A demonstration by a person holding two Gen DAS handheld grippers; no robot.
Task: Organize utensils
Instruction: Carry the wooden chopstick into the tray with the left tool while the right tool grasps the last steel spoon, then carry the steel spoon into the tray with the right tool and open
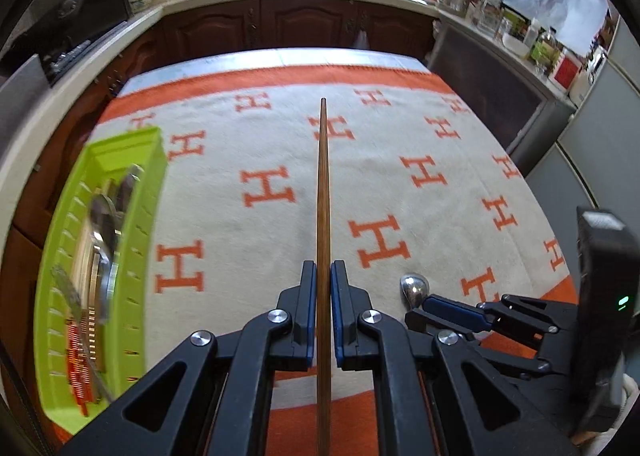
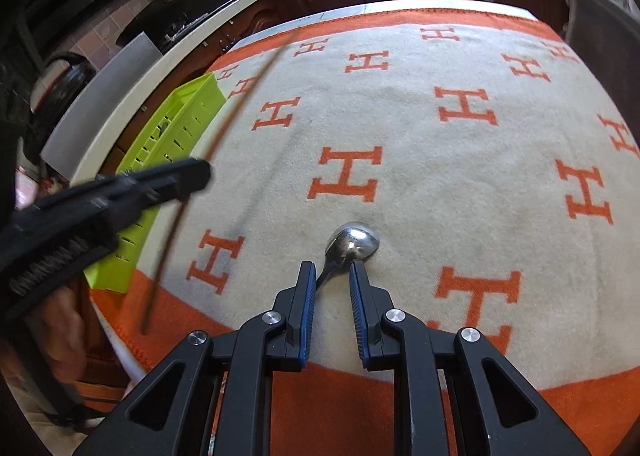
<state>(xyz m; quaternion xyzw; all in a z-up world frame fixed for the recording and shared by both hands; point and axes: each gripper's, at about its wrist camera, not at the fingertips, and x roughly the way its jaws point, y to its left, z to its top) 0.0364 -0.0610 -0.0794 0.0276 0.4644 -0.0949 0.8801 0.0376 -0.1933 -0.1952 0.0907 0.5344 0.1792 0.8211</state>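
Your left gripper (image 1: pixel 323 276) is clamped tight on a single wooden chopstick (image 1: pixel 323 191), which runs straight out ahead of the fingers and hangs above the tabletop's orange-and-cream cloth (image 1: pixel 400 191), clear of it. The green slotted tray (image 1: pixel 148 191), already holding spoons and other utensils, sits to the left of that gripper near the tabletop's edge. Your right gripper (image 2: pixel 332 280) has its jaws at a narrow gap around the neck of a metal spoon (image 2: pixel 354 242); the handle runs along the left finger, but whether the pads actually press on it cannot be told. The chopstick is long and held far back, so swinging it toward the tray could catch its tip on the tray wall and twist it in the pads. It is also thin and smooth, so a quick roll of the wrist might let it slide out. On the right, the spoon sits off-centre; if you lift now it may pivot or drop back onto the cloth.
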